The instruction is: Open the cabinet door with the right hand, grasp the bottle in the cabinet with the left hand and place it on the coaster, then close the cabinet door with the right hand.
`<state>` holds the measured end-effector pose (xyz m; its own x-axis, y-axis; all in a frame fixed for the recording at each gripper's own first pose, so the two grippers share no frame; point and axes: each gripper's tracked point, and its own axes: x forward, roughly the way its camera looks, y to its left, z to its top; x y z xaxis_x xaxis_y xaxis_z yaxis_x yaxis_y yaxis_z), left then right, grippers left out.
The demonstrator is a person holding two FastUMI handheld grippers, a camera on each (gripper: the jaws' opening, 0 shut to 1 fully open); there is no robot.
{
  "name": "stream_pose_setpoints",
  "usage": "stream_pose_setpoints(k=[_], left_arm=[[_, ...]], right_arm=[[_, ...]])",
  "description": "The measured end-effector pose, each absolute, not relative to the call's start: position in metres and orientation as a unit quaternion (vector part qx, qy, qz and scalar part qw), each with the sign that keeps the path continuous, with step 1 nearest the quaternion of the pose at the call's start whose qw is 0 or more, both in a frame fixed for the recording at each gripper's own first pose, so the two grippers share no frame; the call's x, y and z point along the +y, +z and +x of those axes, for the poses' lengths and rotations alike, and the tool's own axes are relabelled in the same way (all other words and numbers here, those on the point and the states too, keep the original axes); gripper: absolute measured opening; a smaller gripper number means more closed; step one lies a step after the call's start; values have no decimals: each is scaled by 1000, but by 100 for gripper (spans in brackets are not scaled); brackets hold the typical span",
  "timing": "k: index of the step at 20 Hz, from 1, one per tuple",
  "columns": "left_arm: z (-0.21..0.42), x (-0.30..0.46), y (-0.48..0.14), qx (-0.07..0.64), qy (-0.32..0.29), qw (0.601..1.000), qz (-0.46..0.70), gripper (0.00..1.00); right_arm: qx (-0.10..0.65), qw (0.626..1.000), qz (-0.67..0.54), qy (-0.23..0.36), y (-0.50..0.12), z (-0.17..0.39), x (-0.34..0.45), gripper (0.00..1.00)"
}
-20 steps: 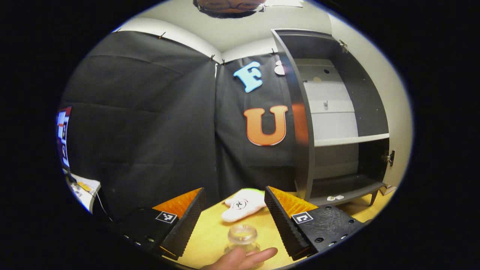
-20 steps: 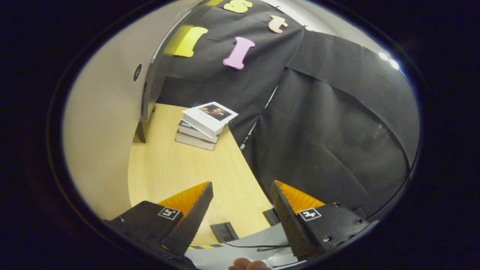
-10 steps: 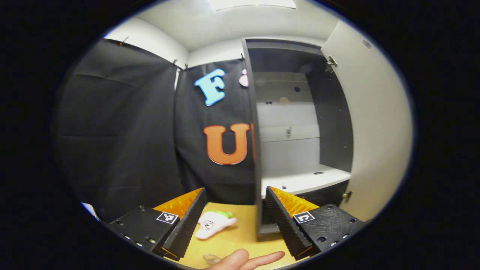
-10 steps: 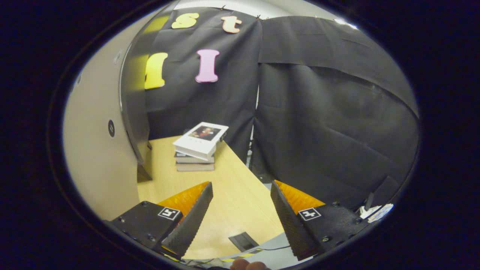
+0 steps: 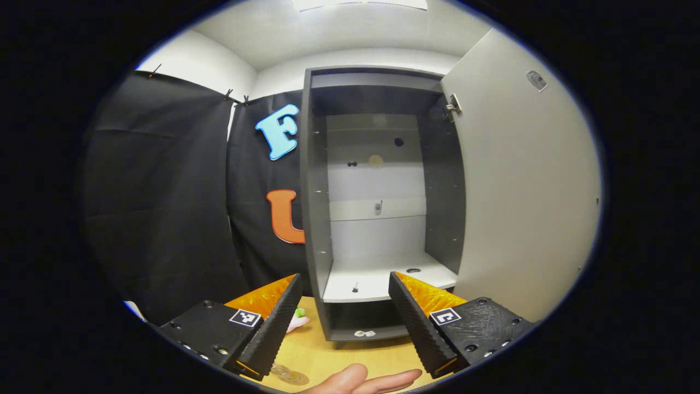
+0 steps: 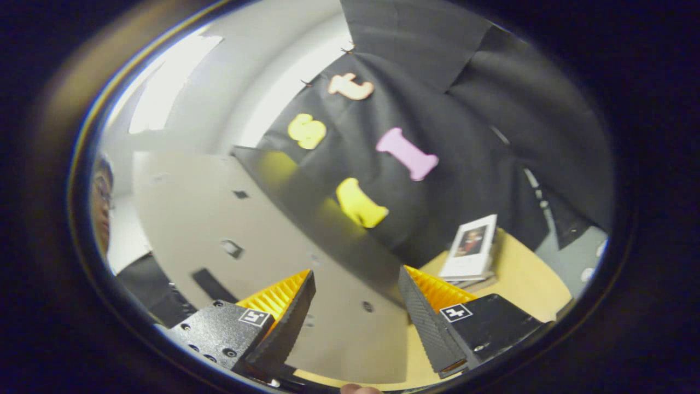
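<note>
The left gripper (image 5: 344, 317) is now facing the cabinet (image 5: 377, 208) squarely, jaws released and empty; the bottle (image 5: 292, 376) is standing on the table below it, outside. The right gripper (image 6: 355, 323), jaws apart, is swinging toward the cabinet door (image 6: 219, 230) to close it.

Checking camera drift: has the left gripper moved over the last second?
Yes. The left gripper has swung right: the cabinet, earlier at the view's right edge, now sits centred, its door open.

left gripper (image 5: 342, 323): black screwed mounts | square tags | ribbed fingers (image 5: 273, 331)
</note>
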<state>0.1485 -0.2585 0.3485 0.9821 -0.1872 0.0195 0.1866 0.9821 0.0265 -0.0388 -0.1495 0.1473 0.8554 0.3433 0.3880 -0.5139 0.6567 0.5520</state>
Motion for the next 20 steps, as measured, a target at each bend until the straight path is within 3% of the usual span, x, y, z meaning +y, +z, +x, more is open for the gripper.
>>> stream_pose_setpoints(k=[3,5,13,20], left_arm=[[145,-275,351,-6,-105,994,28,96],[142,-286,352,-11,-114,993,34,96],[152,-294,339,-20,-136,988,63,96],[169,-272,321,-2,-121,991,56,96]], right_arm=[[-111,940,161,279,145,-53,-116,98],[-104,936,100,320,139,-53,-79,98],[-98,931,134,324,144,-24,-43,98],[-62,899,158,404,152,-21,24,97]])
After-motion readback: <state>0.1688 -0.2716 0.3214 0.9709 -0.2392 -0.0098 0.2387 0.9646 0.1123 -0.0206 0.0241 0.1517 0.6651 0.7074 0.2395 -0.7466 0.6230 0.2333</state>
